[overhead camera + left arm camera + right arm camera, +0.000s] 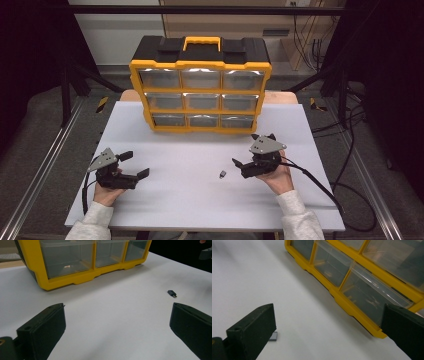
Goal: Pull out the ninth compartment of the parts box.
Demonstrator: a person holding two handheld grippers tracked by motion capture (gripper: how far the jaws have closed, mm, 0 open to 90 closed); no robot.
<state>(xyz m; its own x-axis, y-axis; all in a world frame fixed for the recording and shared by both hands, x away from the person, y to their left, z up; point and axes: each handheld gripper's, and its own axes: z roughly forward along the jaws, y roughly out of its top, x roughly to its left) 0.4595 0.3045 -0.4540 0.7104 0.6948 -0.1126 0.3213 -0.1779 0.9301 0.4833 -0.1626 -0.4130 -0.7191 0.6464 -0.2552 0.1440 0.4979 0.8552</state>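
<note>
Roughly mid-surface, a little toward the near edge, lies the small dark plug (222,174), a stubby black body with a short metal tip, much like a tiny USB adapter. It rests flat and alone on the white surface (165,200), well apart from the yellow drawer organizer (201,90) standing at the far edge.

Handling, as a judgement: very light, rigid, probably smooth plastic and metal. It won't crush, but it may skid or flip on the slick surface if one jaw nudges it first. Little height to grab, so you'd want the jaws low, nearly brushing the surface, and closing across the black body's two long flanks, not over the metal tip.

Your right gripper (245,166) sits just right of the plug, jaws spread wide and holding nothing. In the right gripper view the plug (273,336) peeks out beside the left-hand jaw, low in the frame and partly hidden by it, so it lies off to that jaw's side and not centred in the gap. You'd need to shift toward it before closing.

Your left gripper (134,165) rests near the left edge, jaws likewise wide apart and empty. In the left gripper view the plug (172,293) lies ahead and off to the right, just beyond the right-hand jaw's tip, clear of both jaws.

All the organizer's clear drawers look shut.
</note>
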